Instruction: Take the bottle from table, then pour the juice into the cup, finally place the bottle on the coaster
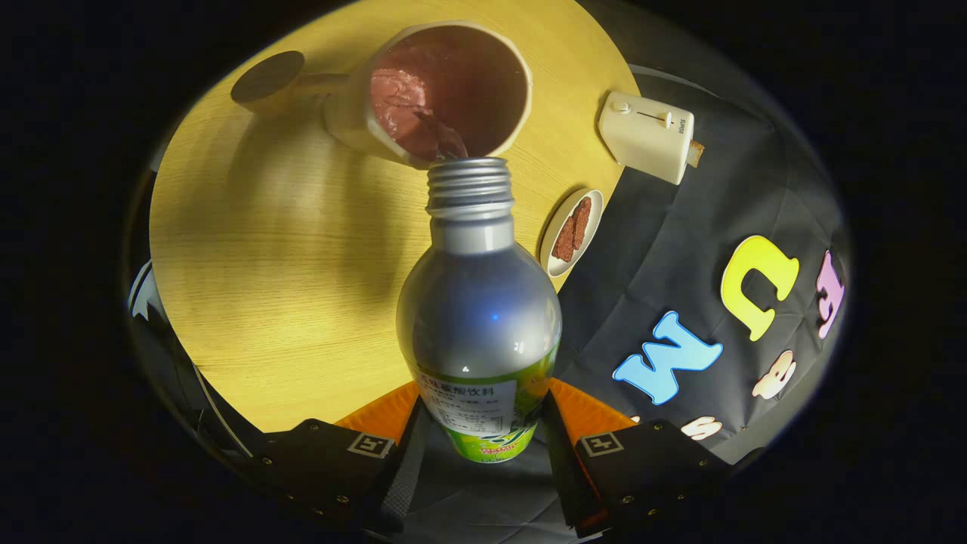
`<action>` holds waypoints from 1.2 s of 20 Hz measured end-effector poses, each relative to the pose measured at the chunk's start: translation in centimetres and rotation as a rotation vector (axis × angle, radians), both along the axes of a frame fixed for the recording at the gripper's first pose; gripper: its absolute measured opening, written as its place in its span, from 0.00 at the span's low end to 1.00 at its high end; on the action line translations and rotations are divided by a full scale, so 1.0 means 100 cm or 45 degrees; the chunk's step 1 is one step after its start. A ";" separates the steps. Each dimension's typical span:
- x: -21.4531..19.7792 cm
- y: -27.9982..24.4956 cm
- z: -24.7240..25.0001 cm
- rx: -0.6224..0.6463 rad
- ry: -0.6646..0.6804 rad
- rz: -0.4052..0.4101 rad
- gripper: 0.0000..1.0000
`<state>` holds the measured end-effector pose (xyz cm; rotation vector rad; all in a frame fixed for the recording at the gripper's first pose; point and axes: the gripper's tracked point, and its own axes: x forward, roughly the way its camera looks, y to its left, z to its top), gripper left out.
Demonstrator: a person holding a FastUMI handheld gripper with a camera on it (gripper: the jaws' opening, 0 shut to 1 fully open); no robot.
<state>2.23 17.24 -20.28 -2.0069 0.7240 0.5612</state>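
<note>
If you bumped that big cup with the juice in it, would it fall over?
Probably not easily. The cup looks wide and squat on the table, with juice adding weight. Its side handle could catch a push and spin it. The gripper fingers are pressed on the bottle.

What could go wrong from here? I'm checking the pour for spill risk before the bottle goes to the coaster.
1. The bottle is tipped with its mouth right at the cup rim; a small drift could send juice onto the table.
2. The gripper holds the bottle near its base, so it may slip or pivot.
3. The coaster lies beyond the cup's handle; moving there could knock the cup.
</note>
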 end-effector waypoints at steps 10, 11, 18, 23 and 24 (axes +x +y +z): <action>0.003 0.008 0.011 -0.103 0.029 0.019 0.75; 0.004 0.007 0.012 -0.119 0.032 0.016 0.75; 0.007 0.010 0.020 -0.210 0.040 0.040 0.75; 0.008 0.018 0.022 -0.254 0.048 0.051 0.74; 0.009 0.020 0.023 -0.263 0.050 0.051 0.74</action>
